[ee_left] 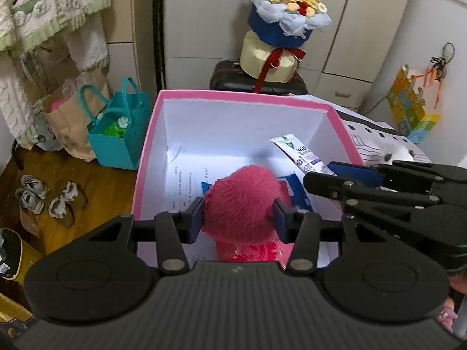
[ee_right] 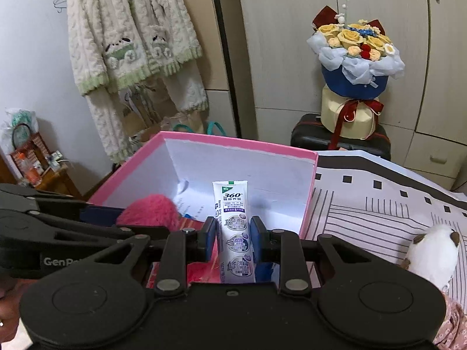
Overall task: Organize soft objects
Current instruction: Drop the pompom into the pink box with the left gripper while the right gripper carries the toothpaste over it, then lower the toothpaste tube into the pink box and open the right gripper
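Observation:
A pink box point(ee_left: 149, 143) with white inner walls stands open on the bed; it shows again in the right wrist view point(ee_right: 233, 141). Over its near side my left gripper point(ee_left: 238, 218) is shut on a fluffy pink plush ball point(ee_left: 240, 201), the blue pads pressing both its sides. My right gripper point(ee_right: 233, 240) is shut on a white toothpaste tube point(ee_right: 233, 221), held upright above the box. From the left wrist view the right gripper point(ee_left: 324, 175) reaches in from the right with the tube point(ee_left: 294, 153). The plush ball point(ee_right: 151, 208) and the left gripper's black arm sit at the left of the right wrist view.
Papers and a blue item lie on the box floor point(ee_left: 186, 180). A white plush toy point(ee_right: 432, 248) rests on the striped bedspread point(ee_right: 379, 213) right of the box. Behind are a flower bouquet point(ee_left: 286, 8) on a black suitcase point(ee_left: 233, 77), a teal bag point(ee_left: 119, 134) and shoes point(ee_left: 46, 198).

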`<state>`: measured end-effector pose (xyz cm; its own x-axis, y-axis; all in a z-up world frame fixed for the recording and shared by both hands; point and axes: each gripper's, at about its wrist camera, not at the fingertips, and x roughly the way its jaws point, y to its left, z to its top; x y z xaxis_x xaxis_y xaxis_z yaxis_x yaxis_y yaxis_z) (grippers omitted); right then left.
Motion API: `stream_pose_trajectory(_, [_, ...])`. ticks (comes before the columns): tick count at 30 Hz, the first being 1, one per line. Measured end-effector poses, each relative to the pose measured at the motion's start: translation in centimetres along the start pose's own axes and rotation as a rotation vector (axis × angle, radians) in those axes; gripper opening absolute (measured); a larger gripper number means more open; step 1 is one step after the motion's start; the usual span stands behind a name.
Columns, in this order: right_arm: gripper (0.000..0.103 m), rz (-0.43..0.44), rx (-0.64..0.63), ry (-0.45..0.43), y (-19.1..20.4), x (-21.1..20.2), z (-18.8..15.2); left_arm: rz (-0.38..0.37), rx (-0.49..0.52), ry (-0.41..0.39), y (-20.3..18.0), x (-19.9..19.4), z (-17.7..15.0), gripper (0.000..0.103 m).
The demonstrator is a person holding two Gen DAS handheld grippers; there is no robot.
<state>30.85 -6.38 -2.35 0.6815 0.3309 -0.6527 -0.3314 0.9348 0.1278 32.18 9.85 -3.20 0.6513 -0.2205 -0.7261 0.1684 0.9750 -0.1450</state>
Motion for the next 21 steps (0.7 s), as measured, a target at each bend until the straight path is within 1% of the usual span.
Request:
stream_pose_trajectory(1, [0.03, 0.003, 0.003, 0.007, -0.1, 0.3, 0.0, 0.011, 0.003, -0.015, -0.1, 0.0, -0.1, 0.05])
stream_pose_trajectory(3, [0.03, 0.03, 0.013, 0.026, -0.5, 0.7, -0.1, 0.014, 0.001, -0.02, -0.1, -0.1, -0.2, 0.051])
stream_pose_trajectory(4, [0.03, 0.039, 0.015, 0.021, -0.6, 0.7, -0.2, 0.016, 0.0, -0.019, -0.1, -0.1, -0.2, 0.054])
stream_pose_trajectory(5, [0.031, 0.042, 0.019, 0.011, -0.7, 0.5, -0.2, 0.018, 0.002, -0.024, -0.1, -0.4, -0.3, 0.059])
stream_pose_trajectory(6, [0.036, 0.037, 0.019, 0.002, -0.7, 0.1, -0.4, 0.021, 0.008, -0.03, -0.2, -0.6, -0.4, 0.061])
stream_pose_trajectory(8, [0.043, 0.033, 0.013, -0.008, -0.7, -0.8, -0.5, 0.019, 0.027, -0.043, -0.3, -1.3, -0.7, 0.07])
stream_pose_trajectory(9, [0.045, 0.038, 0.01, -0.009, -0.7, -1.2, -0.6, 0.015, 0.031, -0.045, -0.4, -1.7, -0.9, 0.072])
stream_pose_trajectory(12, [0.047, 0.048, -0.004, -0.003, -0.6, -3.2, -1.1, 0.012, 0.037, -0.056, -0.2, -3.2, -1.5, 0.075])
stream_pose_trajectory(14, [0.051, 0.054, -0.014, 0.006, -0.5, -4.5, -1.4, 0.019, 0.064, -0.071, -0.4, -4.4, -2.0, 0.08])
stream_pose_trajectory(16, [0.054, 0.066, -0.026, 0.013, -0.4, -5.9, -1.8, 0.022, 0.095, -0.088, -0.8, -5.8, -2.4, 0.082])
stream_pose_trajectory(19, [0.061, 0.056, -0.053, 0.015, 0.0, -8.2, -2.3, 0.014, 0.135, -0.109, -1.3, -8.0, -2.9, 0.086])
stream_pose_trajectory(21, [0.069, 0.052, -0.078, 0.002, 0.3, -9.9, -2.6, 0.011, 0.162, -0.13, -1.8, -9.7, -3.3, 0.089])
